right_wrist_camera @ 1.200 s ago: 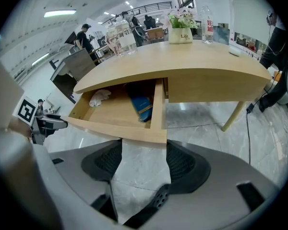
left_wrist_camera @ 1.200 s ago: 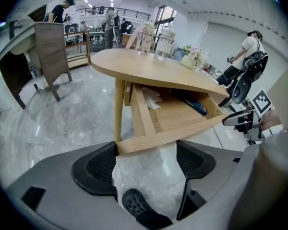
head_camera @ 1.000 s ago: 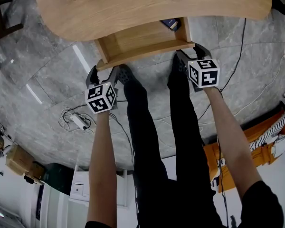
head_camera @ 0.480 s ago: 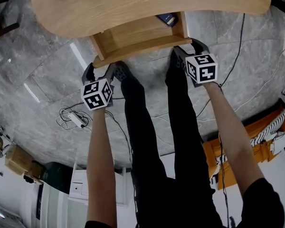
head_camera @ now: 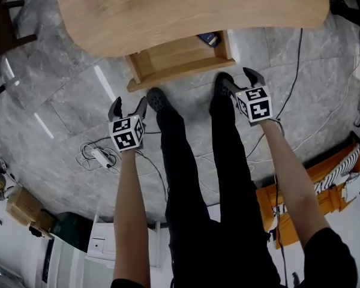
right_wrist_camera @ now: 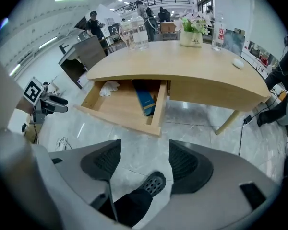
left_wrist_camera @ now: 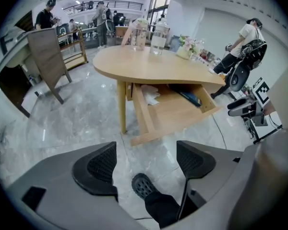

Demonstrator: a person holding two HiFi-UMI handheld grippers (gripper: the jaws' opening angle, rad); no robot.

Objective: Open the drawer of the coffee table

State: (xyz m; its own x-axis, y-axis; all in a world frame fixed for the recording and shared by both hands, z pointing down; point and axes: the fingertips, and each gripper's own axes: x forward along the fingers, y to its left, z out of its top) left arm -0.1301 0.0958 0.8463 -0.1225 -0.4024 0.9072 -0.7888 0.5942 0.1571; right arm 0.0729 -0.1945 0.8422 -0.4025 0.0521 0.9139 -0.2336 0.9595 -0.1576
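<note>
Drawer: the drawer [head_camera: 179, 62] stands well out from under the tabletop [head_camera: 186, 8], at upper centre of the head view. Its inside lies open, with a blue book [right_wrist_camera: 145, 99] and a white cloth [right_wrist_camera: 107, 87] in it.
Progress: opening looks done or nearly so. You cannot tell whether the drawer can slide further.
Left gripper: the left gripper [head_camera: 129, 105] has its jaws spread, with only floor and your shoe [left_wrist_camera: 143, 186] between them. It sits below and left of the drawer front, apart from it.
Right gripper: the right gripper [head_camera: 240, 80] also has its jaws spread and empty. It sits near the drawer's right front corner, not touching.
Edges: the drawer front faces you, close above your shoes; the tabletop rim overhangs the drawer's back.
Open room: bare floor lies between the drawer front and your feet. Loose cables [head_camera: 96, 152] lie at lower left of the left gripper.
</note>
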